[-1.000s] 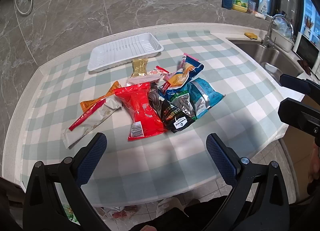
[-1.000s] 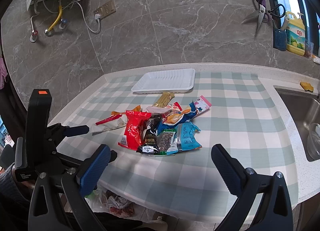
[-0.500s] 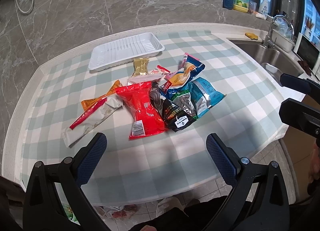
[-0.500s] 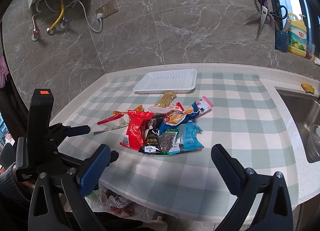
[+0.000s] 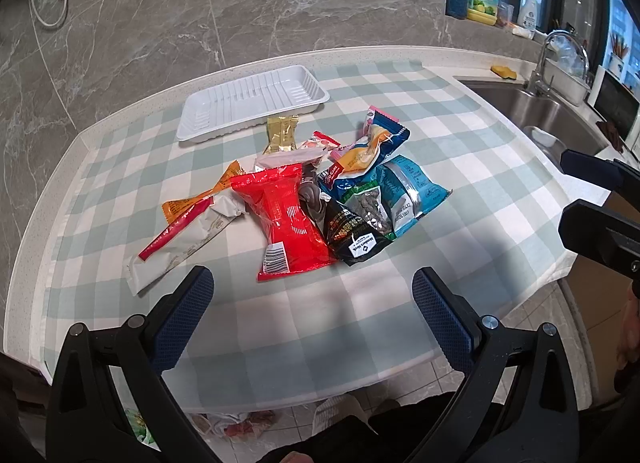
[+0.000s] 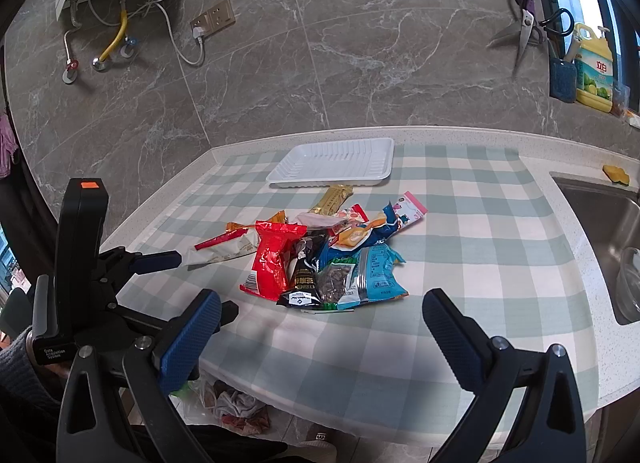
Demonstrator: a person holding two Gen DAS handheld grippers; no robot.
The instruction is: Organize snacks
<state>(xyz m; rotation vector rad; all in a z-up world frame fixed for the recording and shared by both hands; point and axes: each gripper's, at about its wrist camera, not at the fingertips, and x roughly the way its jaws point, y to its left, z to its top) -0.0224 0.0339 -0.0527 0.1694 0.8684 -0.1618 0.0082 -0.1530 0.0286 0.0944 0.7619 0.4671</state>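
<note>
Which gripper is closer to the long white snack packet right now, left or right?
Left. The left gripper hovers just short of the white packet, nearly in line with it. The right gripper sits further right, facing the blue bag.

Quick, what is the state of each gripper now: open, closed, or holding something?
Left gripper: open, holding nothing, short of the snack pile.
Right gripper: open, holding nothing.

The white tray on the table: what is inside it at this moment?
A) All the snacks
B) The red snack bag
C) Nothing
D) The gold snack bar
C: the white tray shows only its bare ribbed floor, while the snacks lie in a heap on the cloth in front of it, none inside it.
</note>
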